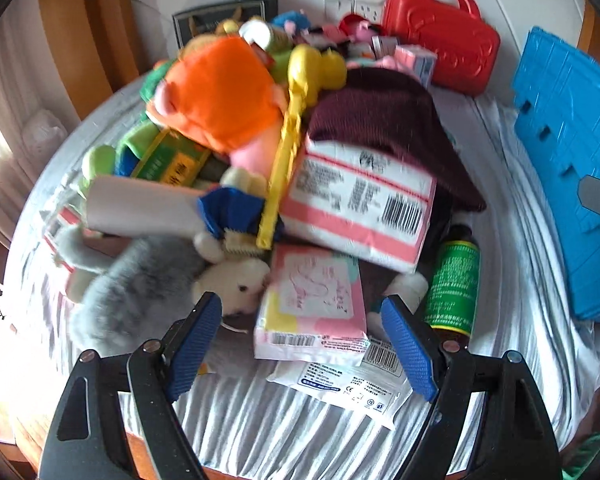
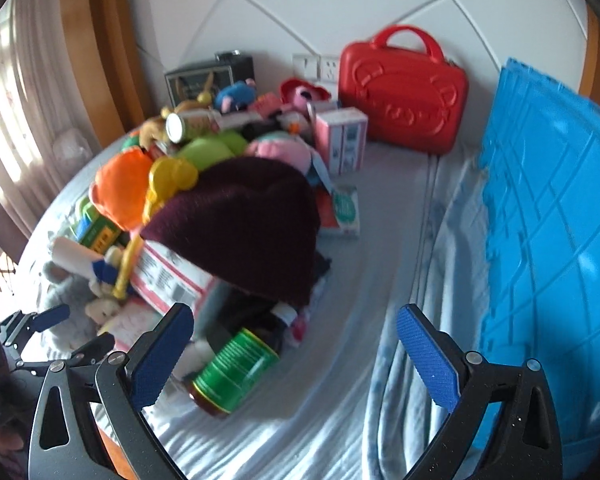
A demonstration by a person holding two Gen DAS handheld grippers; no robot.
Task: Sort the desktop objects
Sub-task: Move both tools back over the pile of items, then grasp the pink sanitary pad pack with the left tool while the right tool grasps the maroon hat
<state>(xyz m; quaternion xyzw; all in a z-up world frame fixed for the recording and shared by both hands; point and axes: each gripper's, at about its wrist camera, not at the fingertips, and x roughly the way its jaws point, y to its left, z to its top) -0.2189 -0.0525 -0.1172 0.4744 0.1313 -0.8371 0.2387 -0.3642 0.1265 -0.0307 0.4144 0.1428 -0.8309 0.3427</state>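
Left gripper [image 1: 302,338], right gripper [image 2: 296,354]: jaws apart, empty.

Left wrist view: close above near end of toy pile [image 1: 260,140], angled steeply down. Right wrist view: further right, facing far wall. Both share maroon knit hat [image 2: 244,224], green bottle [image 1: 454,284], red case [image 2: 400,96], blue crate [image 1: 572,160].
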